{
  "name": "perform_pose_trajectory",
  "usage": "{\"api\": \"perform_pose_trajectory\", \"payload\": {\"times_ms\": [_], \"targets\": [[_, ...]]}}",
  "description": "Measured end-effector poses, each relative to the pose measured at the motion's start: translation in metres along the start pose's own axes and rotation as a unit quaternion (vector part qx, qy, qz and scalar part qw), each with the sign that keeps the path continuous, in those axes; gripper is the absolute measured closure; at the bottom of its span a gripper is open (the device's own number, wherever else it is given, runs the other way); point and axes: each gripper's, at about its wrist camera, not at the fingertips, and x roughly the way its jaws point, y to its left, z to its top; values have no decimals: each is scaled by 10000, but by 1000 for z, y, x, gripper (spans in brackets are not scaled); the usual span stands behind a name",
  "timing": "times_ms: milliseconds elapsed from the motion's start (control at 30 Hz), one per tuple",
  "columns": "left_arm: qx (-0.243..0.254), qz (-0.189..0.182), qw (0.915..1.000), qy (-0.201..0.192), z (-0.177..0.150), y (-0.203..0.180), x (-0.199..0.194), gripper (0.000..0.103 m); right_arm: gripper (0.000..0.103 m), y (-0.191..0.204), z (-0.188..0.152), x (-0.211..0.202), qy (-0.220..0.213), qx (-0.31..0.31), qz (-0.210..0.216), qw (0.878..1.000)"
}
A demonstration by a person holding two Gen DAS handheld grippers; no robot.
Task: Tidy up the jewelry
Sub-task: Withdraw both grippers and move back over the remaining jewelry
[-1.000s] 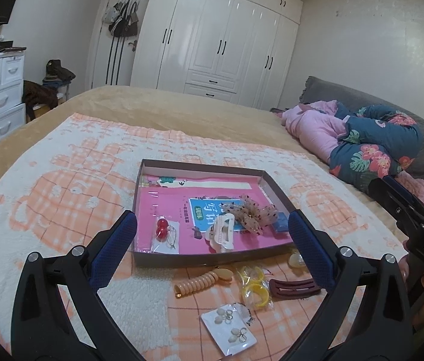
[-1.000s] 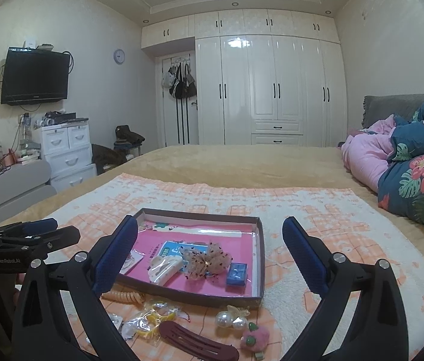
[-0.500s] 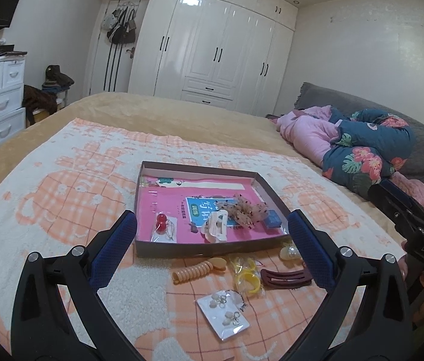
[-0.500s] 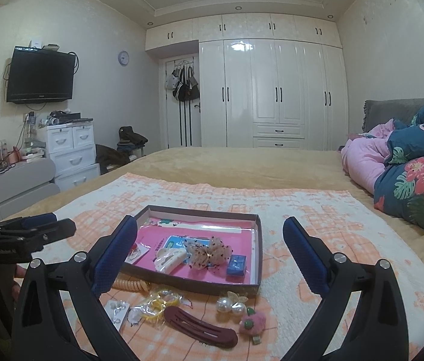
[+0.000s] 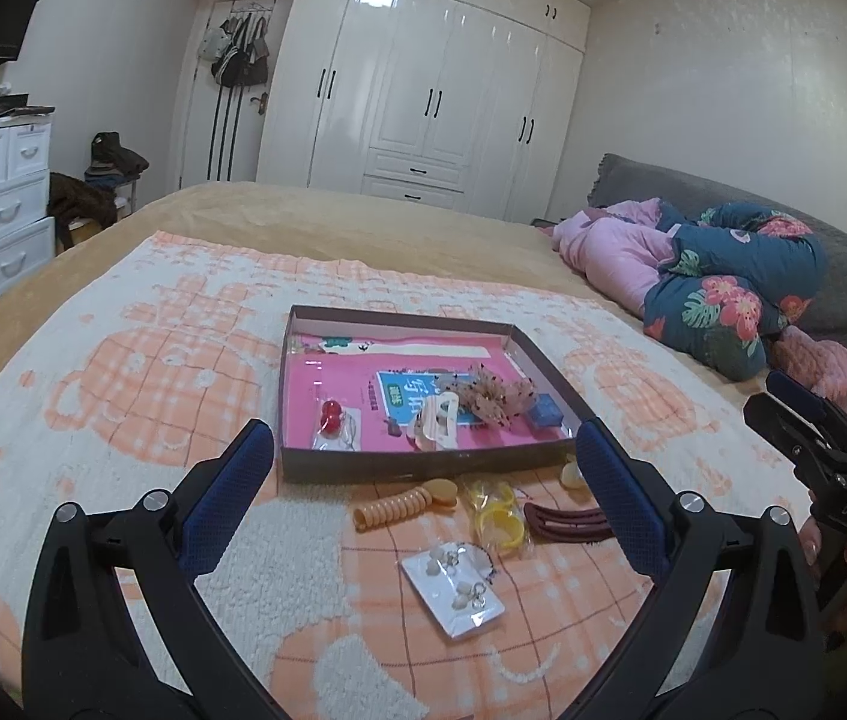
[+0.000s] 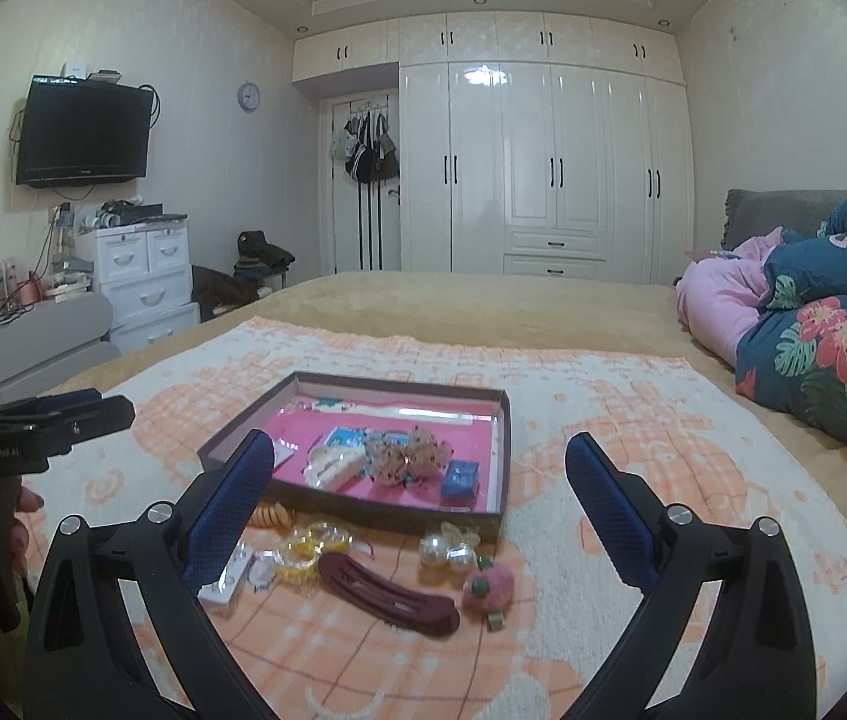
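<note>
We're hovering both the left gripper and right gripper wide and empty, lining up the maroon clip for the tray.

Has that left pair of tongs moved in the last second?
Yes. The left tongs have pulled back from the tray: more of the blanket now shows in front of it.

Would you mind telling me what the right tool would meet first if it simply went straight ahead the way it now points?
Probably the dark red hair clip on the blanket, lying between the open right tool's fingers; the box stands just behind. Depth is hard to judge here.
</note>
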Motion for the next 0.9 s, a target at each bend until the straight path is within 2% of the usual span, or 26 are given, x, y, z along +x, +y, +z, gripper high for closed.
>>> {"api": "perform_pose_trajectory", "payload": {"times_ms": [533, 900], "targets": [[119, -51, 9993, 363, -22, -4, 9, 11, 8, -2, -28, -3, 356, 56, -51, 9993], [299, -282, 9954, 868, -41, -17, 32, 11, 8, -15, -43, 6, 632, 115, -262, 9976]]}}
